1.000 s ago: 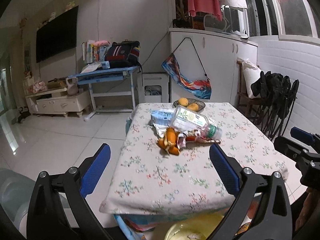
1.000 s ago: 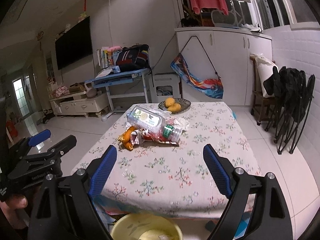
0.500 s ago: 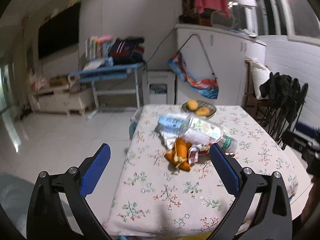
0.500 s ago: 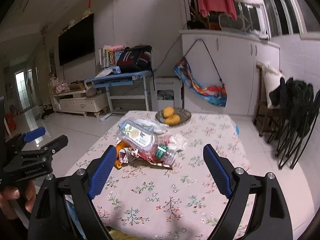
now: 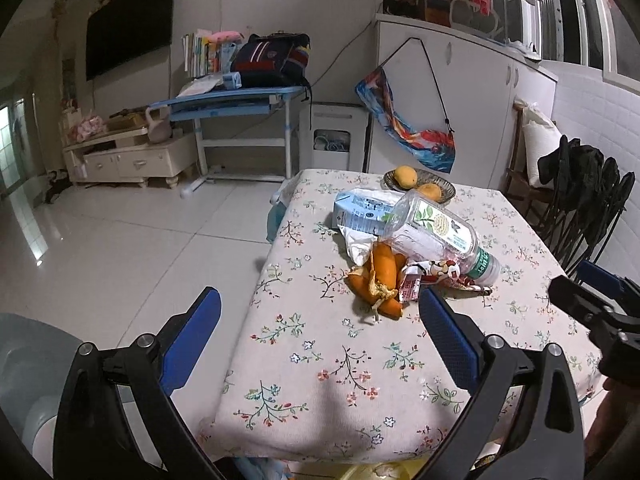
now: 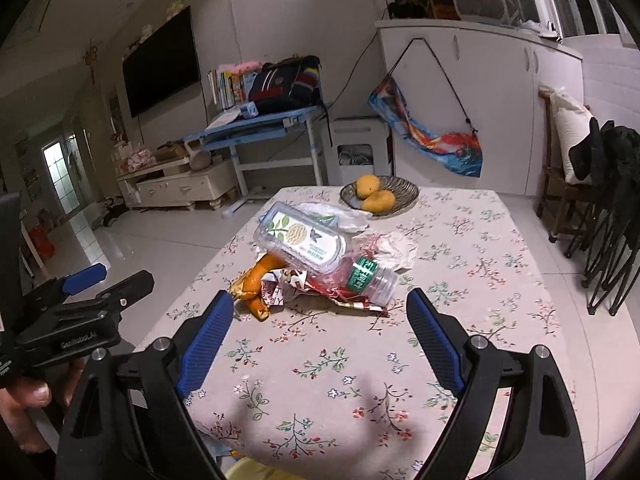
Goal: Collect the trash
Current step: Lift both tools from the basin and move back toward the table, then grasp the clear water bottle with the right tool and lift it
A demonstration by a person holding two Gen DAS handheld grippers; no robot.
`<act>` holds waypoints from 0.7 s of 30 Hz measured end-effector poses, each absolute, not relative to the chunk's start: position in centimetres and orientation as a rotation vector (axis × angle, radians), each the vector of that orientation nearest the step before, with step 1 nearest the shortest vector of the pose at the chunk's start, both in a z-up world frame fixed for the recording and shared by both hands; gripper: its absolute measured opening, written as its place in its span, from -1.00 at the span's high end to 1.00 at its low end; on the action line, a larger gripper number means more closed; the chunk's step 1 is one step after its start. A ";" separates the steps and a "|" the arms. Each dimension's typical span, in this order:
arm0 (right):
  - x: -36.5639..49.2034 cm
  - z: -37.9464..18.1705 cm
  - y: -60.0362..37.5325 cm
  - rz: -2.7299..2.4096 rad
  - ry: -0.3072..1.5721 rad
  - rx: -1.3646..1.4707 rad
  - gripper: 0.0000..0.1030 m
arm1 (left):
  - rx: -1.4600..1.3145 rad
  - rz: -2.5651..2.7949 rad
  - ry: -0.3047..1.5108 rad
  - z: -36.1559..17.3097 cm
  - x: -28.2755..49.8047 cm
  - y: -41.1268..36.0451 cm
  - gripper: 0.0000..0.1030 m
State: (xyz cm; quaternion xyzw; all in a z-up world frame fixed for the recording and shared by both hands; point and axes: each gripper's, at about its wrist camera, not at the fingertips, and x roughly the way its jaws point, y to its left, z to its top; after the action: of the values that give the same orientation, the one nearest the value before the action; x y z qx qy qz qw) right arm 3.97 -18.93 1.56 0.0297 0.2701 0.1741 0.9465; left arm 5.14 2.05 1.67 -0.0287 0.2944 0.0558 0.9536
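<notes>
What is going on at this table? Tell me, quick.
A person holds a two-finger tool in each hand over a floral-cloth table. Both the left tool and the right tool are open and empty, aimed at a trash pile: a plastic bottle, orange peel, wrappers and a carton. Nothing is picked up yet.

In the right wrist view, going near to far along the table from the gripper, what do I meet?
Right gripper → orange peel → plastic bottle → fruit basket with two mangoes at the far edge.
</notes>
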 end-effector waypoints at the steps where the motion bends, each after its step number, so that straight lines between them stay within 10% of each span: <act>1: 4.2 1.5 -18.7 0.360 0.555 0.057 -0.64 | -0.061 0.113 0.600 1.6 5.1 2.1 -0.86; 21: 9.3 1.9 -13.6 0.419 0.562 -0.130 -0.71 | -0.078 0.112 0.625 1.4 5.1 2.5 -0.86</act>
State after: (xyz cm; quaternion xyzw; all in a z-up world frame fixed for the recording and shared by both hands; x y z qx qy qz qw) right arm 9.34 -13.59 1.92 -0.0639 0.2750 0.2052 0.9371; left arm 5.09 2.52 1.44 -0.0385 0.3071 0.0552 0.9493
